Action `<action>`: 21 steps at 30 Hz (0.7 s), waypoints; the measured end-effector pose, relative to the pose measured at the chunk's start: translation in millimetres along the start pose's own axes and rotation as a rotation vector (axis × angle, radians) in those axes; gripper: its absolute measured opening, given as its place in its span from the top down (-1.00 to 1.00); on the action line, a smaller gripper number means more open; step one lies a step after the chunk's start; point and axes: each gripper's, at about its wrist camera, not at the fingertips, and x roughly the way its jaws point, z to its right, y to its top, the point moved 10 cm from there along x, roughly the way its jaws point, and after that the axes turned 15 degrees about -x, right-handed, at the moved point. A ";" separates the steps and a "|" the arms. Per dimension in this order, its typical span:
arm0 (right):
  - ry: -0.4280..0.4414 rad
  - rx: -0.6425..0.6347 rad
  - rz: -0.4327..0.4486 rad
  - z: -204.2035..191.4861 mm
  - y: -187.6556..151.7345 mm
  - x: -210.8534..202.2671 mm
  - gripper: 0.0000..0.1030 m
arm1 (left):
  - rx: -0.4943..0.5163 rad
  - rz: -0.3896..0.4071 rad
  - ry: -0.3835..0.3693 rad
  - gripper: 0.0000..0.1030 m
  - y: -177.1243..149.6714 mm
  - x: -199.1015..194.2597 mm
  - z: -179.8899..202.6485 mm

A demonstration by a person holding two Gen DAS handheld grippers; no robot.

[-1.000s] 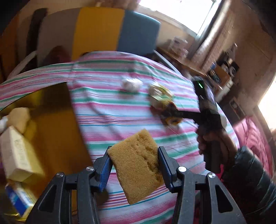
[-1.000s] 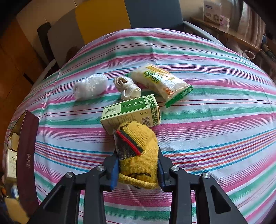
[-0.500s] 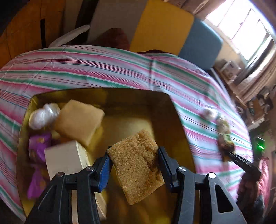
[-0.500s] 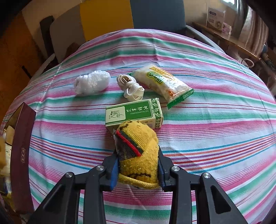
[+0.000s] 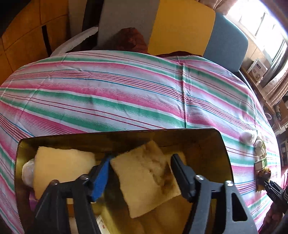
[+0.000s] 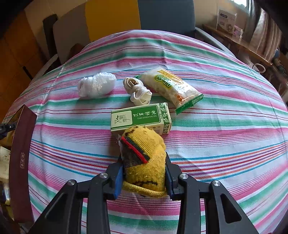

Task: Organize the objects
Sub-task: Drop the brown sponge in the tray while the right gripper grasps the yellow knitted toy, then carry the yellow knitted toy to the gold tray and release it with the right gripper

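- A tan sponge [image 5: 145,178] sits tilted over the gold-lined box [image 5: 221,144], between the left gripper [image 5: 140,172] jaws, which have just been opening and no longer press it.
- A second sponge [image 5: 61,167] lies inside on the left.
- The right gripper [image 6: 144,172] clamps a yellow knitted sock [image 6: 144,158] above the striped tablecloth [image 6: 225,135], near a green carton [image 6: 140,118].

Grey, yellow, blue chair backs [image 6: 111,16] behind striped tablecloth [image 6: 225,100]; bright window [image 5: 252,19]; wooden shelf [image 6: 239,45] at right.
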 end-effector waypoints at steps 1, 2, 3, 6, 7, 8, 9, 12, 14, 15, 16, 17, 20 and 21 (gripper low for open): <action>0.001 0.000 0.000 0.3 -0.2 0.2 0.24 | -0.006 0.003 0.002 -0.38 -0.1 -0.9 -2.0; 0.000 -0.001 -0.001 0.4 -0.1 0.3 0.23 | -0.010 0.004 0.000 -0.40 -0.6 -2.6 -3.2; -0.001 -0.001 -0.001 0.4 -0.3 0.4 0.23 | -0.014 0.007 -0.005 -0.41 -0.8 -4.7 -3.9; -0.004 -0.003 -0.004 0.3 -0.5 1.2 0.19 | -0.013 0.023 -0.014 -0.48 -3.2 -15.3 -4.2; -0.003 -0.001 -0.005 0.2 -0.4 1.2 0.17 | -0.010 0.033 -0.017 -0.48 -4.3 -20.8 -3.8; -0.002 0.000 -0.005 0.3 -0.5 1.3 0.16 | 0.000 0.060 -0.024 -0.48 -6.7 -31.7 -2.4; 0.000 0.002 -0.004 0.1 -0.5 1.1 0.16 | 0.016 0.085 -0.026 -0.48 -8.1 -40.4 -0.4; 0.012 0.014 0.000 0.1 -1.1 0.8 0.10 | 0.076 0.138 -0.044 -0.48 -23.6 -68.2 7.7; 0.009 0.010 -0.002 -0.4 -1.8 2.2 0.07 | 0.126 0.189 -0.051 -0.48 -42.2 -92.5 13.5; 0.005 0.007 -0.003 -0.8 -2.0 2.8 0.06 | 0.143 0.205 -0.050 -0.48 -47.0 -99.3 14.9; 0.002 0.004 -0.004 -0.6 -1.8 3.6 0.06 | 0.174 0.226 -0.045 -0.48 -58.0 -109.9 17.6; -0.001 0.004 -0.005 -0.5 -2.0 3.8 0.06 | 0.189 0.239 -0.043 -0.48 -64.4 -116.5 18.3; -0.008 0.000 -0.003 -0.6 -2.1 3.2 0.07 | 0.222 0.266 -0.043 -0.48 -87.5 -133.2 20.8; -0.011 -0.004 -0.003 -0.6 -2.3 3.5 0.07 | 0.233 0.267 -0.035 -0.48 -93.1 -135.6 20.5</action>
